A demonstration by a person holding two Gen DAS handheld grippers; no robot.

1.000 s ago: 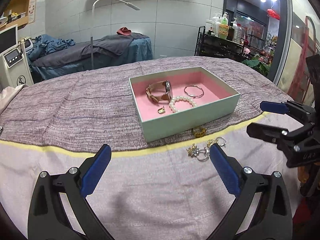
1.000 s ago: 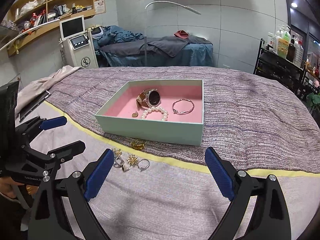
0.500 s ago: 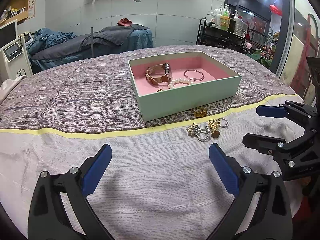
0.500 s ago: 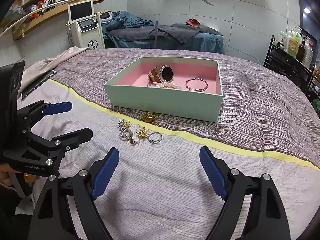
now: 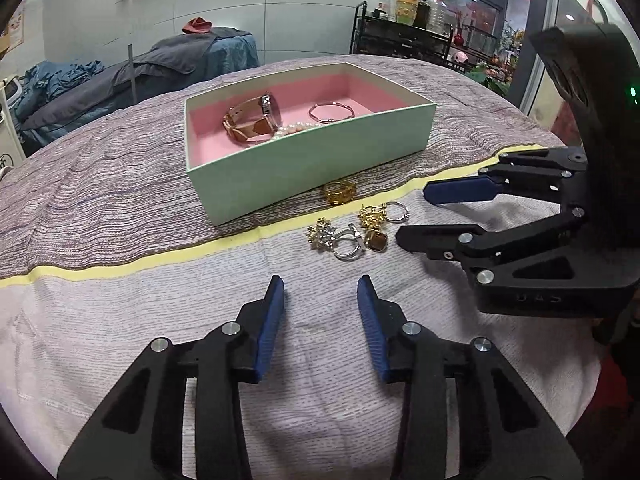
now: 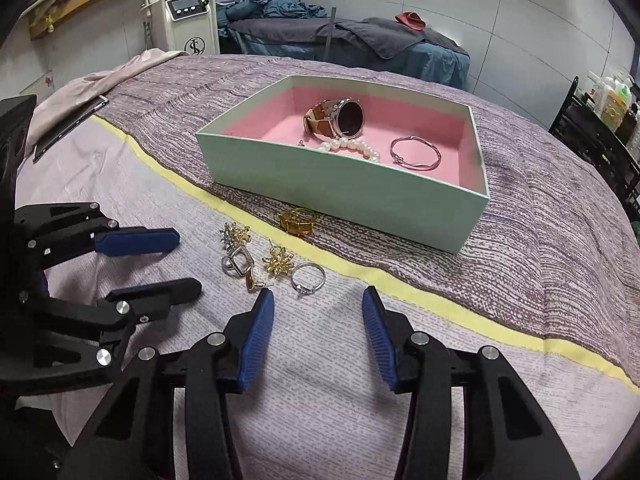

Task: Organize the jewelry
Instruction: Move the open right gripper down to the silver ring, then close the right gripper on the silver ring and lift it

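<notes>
A mint green box (image 5: 304,160) (image 6: 340,196) with a pink lining holds a brown-strapped watch (image 6: 336,118), a pearl bracelet (image 6: 352,146) and a thin bangle (image 6: 416,153). In front of it on the cloth lie a gold ring (image 5: 339,192) (image 6: 298,221), flower earrings (image 5: 322,233) (image 6: 277,261), silver rings (image 5: 349,244) (image 6: 307,278) and an amber earring (image 5: 377,240). My left gripper (image 5: 320,292) hovers just short of this cluster, jaws closing, nothing between them. My right gripper (image 6: 318,304) hovers over the silver ring, jaws closing on nothing.
A purple-grey woven blanket (image 6: 540,220) with a yellow border covers the table beneath a pale cloth (image 5: 160,320). A tablet (image 6: 68,124) lies at the left edge. A treatment bed (image 6: 340,40), a machine (image 6: 184,12) and a bottle trolley (image 5: 404,36) stand behind.
Both grippers dropped lower and nearer the loose jewelry, and their jaws narrowed from wide open to about half. The jewelry has not moved.
</notes>
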